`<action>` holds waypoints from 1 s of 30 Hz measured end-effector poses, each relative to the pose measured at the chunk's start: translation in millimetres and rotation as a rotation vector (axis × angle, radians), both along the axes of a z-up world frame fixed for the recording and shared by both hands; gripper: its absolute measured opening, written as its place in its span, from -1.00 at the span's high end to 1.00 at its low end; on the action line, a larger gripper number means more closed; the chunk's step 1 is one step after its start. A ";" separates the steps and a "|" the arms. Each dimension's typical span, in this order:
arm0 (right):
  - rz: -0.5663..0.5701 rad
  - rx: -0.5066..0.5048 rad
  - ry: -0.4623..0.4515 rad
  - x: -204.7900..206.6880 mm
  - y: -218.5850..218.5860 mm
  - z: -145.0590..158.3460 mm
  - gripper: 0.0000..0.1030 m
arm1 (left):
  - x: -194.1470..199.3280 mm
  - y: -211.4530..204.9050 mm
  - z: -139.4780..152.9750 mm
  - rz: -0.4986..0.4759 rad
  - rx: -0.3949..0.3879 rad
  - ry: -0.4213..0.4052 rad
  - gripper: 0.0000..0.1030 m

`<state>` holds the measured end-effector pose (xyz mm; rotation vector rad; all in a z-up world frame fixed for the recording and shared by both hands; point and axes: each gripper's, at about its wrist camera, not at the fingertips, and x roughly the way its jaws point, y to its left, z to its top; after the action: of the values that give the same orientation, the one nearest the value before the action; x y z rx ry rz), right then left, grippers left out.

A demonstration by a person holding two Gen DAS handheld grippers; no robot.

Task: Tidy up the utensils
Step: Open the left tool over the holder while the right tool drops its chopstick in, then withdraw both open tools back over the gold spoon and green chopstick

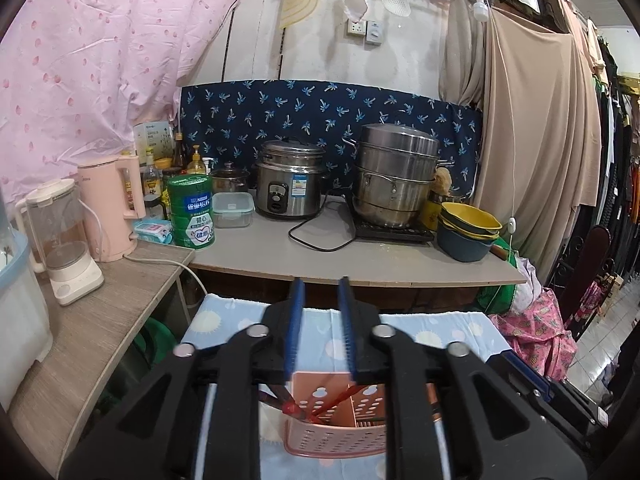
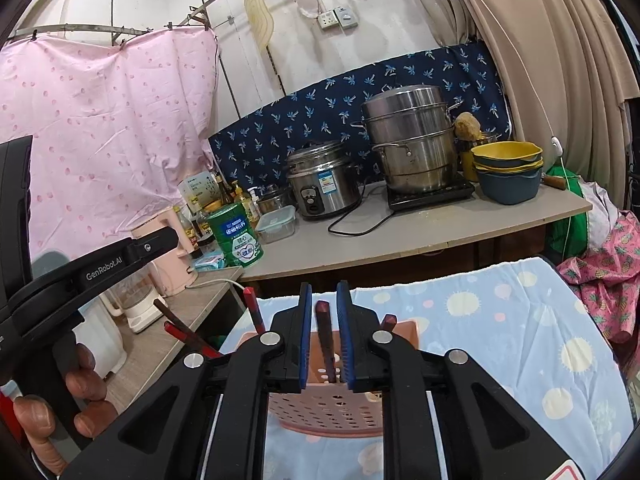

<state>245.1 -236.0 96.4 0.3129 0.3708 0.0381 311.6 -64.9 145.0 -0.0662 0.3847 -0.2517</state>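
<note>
A pink perforated utensil holder (image 1: 332,432) stands on a blue patterned cloth (image 1: 432,332), under my left gripper (image 1: 320,286). Red chopsticks (image 1: 296,404) lean inside it. My left gripper is open and empty above the holder. In the right wrist view the same holder (image 2: 324,408) sits below my right gripper (image 2: 325,290), whose jaws stand apart around a dark red chopstick (image 2: 325,332) that stands in the holder, without gripping it. More red chopsticks (image 2: 256,312) stick up at the holder's left. The left gripper's body (image 2: 100,272) shows at the left.
Behind the cloth a grey counter (image 1: 400,264) carries a rice cooker (image 1: 288,180), a steel steamer pot (image 1: 394,176), stacked bowls (image 1: 468,228), a green tin (image 1: 192,210) and a lidded box (image 1: 233,210). A wooden shelf (image 1: 100,320) at left holds a pink kettle (image 1: 110,206) and blender (image 1: 60,236).
</note>
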 end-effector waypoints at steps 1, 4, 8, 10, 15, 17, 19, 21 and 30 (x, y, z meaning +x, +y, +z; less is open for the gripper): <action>-0.003 -0.001 0.000 -0.2 -0.1 0.0 0.70 | -2.0 0.8 -0.5 0.005 -0.001 -0.005 0.26; -0.011 0.004 -0.002 -3.3 -1.2 0.2 0.65 | -6.3 3.2 -0.9 0.010 -0.004 -0.009 0.07; -0.019 0.015 -0.009 -10.8 -4.0 0.6 0.55 | -12.8 8.6 -2.3 0.009 -0.011 0.002 -0.03; -0.017 0.025 -0.008 -16.5 -4.3 0.6 0.46 | -17.8 11.5 -4.1 0.008 -0.013 0.006 -0.08; -0.008 0.024 -0.008 -37.1 0.6 -2.0 0.42 | -36.6 16.5 -16.1 -0.007 0.000 0.039 -0.17; 0.000 0.030 0.003 -46.6 3.6 -6.8 0.42 | -44.6 17.5 -23.0 -0.015 0.008 0.059 -0.17; 0.005 0.030 0.015 -55.0 5.9 -11.8 0.42 | -54.4 19.0 -32.5 -0.026 0.011 0.082 -0.17; 0.010 0.030 0.030 -63.5 8.7 -18.6 0.42 | -62.9 20.3 -42.0 -0.030 0.018 0.106 -0.17; 0.042 0.043 0.147 -111.2 24.5 -66.1 0.42 | -106.3 29.5 -94.1 -0.044 0.030 0.218 -0.17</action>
<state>133.9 -211.5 30.4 0.3510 0.5227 0.0641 205.3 -35.5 50.9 -0.0561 0.6069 -0.2831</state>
